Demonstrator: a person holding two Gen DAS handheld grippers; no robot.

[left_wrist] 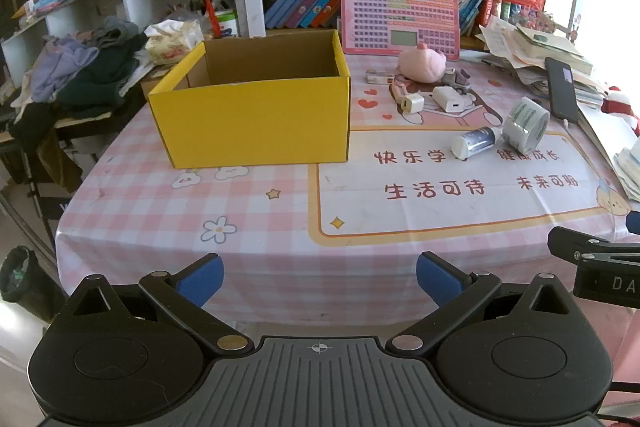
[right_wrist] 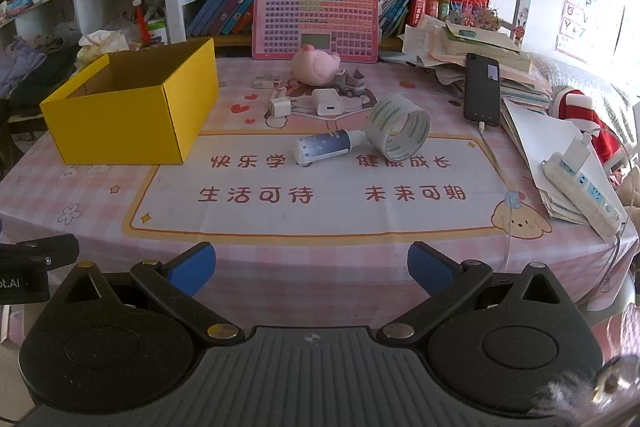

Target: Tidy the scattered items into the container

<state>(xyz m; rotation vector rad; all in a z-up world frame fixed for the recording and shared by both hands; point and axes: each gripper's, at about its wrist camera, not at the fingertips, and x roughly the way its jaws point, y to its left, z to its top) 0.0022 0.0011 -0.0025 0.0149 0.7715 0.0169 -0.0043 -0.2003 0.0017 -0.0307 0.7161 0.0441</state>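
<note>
**Nothing in the box yet: the whole tidy lies ahead of us**

We hold both grippers back at the near edge of the table, and neither carries anything. Our left gripper (left_wrist: 320, 281) has its blue pads spread wide apart over the checked tablecloth (left_wrist: 280, 267); our right gripper (right_wrist: 311, 269) stands equally wide and empty.

The yellow box (left_wrist: 256, 119) sits open on the left side of the table. What we can see of its inside shows only bare cardboard, though the floor is mostly hidden by the front wall.

The items all lie to the right of it, well apart from the box: a tape roll (right_wrist: 400, 129) on its side, with a small tube (right_wrist: 326, 146) just beside it; behind them two white chargers (right_wrist: 280, 107) (right_wrist: 328, 101), a pink plush toy (right_wrist: 316, 65), a small grey toy (right_wrist: 350, 83) and a little white piece (right_wrist: 267, 81).

We judge the task unstarted, with every item still to be lifted across. The tube and tape roll lie nearest our right gripper.
</note>
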